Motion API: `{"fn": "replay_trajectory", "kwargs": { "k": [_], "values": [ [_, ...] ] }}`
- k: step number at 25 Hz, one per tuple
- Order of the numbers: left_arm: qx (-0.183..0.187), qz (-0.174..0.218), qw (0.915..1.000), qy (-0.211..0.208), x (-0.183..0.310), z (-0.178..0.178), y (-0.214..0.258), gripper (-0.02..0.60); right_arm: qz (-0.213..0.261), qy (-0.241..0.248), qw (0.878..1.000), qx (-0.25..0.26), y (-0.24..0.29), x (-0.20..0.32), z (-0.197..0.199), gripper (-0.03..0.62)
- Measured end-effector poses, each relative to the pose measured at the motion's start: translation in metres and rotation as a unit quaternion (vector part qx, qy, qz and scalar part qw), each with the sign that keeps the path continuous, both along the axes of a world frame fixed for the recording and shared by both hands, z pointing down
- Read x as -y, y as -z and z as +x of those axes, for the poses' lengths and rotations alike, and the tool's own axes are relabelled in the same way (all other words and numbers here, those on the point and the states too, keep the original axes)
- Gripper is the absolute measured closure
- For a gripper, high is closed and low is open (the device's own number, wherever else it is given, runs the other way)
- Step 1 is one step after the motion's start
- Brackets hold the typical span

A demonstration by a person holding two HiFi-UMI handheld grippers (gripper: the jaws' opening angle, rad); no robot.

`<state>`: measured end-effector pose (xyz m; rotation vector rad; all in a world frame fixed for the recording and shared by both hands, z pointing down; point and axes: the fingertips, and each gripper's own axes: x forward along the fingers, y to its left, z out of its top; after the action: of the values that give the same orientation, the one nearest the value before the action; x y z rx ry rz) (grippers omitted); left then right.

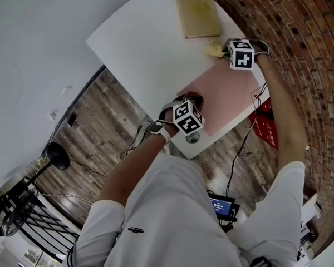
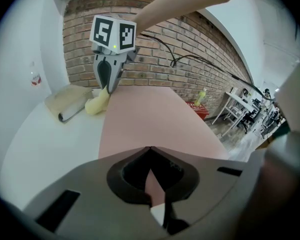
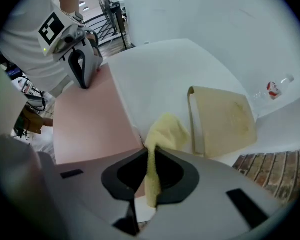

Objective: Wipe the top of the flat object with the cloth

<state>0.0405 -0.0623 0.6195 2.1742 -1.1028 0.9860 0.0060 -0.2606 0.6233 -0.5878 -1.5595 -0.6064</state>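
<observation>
White bench carries everything, with a wooden floor below it. Largest on it is the pink flat rectangular sheet, lying at the bench's near corner; I take this to be the surface to be wiped. Beyond it, well apart from the person, lies a tan flat notebook.

The left gripper is clenched on the sheet's near edge, a pink strip pinched between its jaws, apparently to steady it. The right gripper is clamped on the small yellow cloth, which bunches past the jaw tips at the sheet's far corner, just beside the notebook.

Judging by that, the cloth is at one end of the sheet. No dirt or wipe trace shows on the pink, so how much is done cannot be read; most of the surface seems left to cover.

Only the head view shows both grippers at opposite ends of the sheet. Only each gripper's own view shows what is pinched.
</observation>
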Motion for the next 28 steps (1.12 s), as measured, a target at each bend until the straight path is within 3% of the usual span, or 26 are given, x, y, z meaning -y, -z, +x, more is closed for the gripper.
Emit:
{"fn": "replay_trajectory", "kwargs": {
  "k": [6, 13, 20, 28],
  "values": [
    [-0.001, -0.001, 1.0000, 0.003, 0.001, -0.001, 0.000, 0.563, -0.061, -0.013, 0.998, -0.003, 0.003, -0.026, -0.007, 0.549],
    [-0.003, -0.003, 1.0000, 0.004, 0.001, 0.000, 0.000, 0.563, -0.125, 0.025, 0.992, -0.006, 0.003, -0.089, -0.023, 0.548],
    [-0.006, 0.000, 1.0000, 0.003, 0.002, 0.000, 0.001, 0.563, -0.197, 0.077, 0.977, -0.004, 0.006, -0.157, -0.043, 0.548],
    [-0.011, 0.003, 0.9999, 0.001, 0.003, 0.001, 0.003, 0.563, -0.256, 0.105, 0.961, -0.003, 0.004, -0.198, -0.060, 0.548]
  ]
}}
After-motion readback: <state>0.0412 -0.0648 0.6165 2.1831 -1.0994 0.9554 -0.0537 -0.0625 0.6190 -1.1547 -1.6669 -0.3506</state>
